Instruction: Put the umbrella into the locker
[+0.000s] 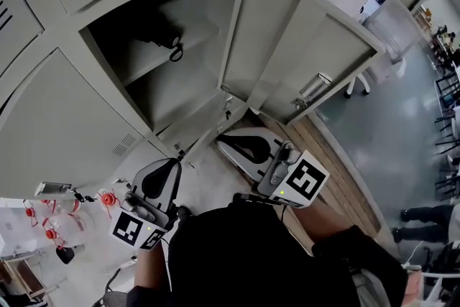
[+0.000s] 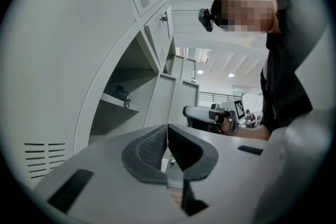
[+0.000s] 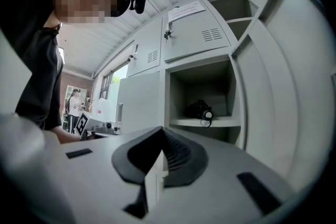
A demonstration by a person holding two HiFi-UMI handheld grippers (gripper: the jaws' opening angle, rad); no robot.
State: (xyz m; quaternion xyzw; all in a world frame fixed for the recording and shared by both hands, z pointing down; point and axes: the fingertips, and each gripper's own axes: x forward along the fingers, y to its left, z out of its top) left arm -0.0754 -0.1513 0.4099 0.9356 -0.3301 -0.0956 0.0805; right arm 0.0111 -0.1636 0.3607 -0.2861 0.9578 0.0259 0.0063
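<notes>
The black folded umbrella [image 1: 159,31] lies on the upper shelf of the open locker [image 1: 108,54], its wrist loop [image 1: 176,52] hanging over the shelf edge. It also shows in the left gripper view as the umbrella [image 2: 119,93] and in the right gripper view as the umbrella [image 3: 200,110]. The locker door [image 1: 302,47] stands swung wide to the right. My left gripper [image 1: 172,163] is shut and holds nothing, below the locker. My right gripper [image 1: 221,141] is shut and empty too, low by the door's hinge side. Both are clear of the umbrella.
Closed locker doors [image 1: 65,133] flank the open one, and there are more above [image 3: 194,34]. The open door carries a metal handle [image 1: 313,90] on its outer face. A wooden floor strip [image 1: 338,176] runs on the right. Red items [image 1: 108,199] lie at lower left.
</notes>
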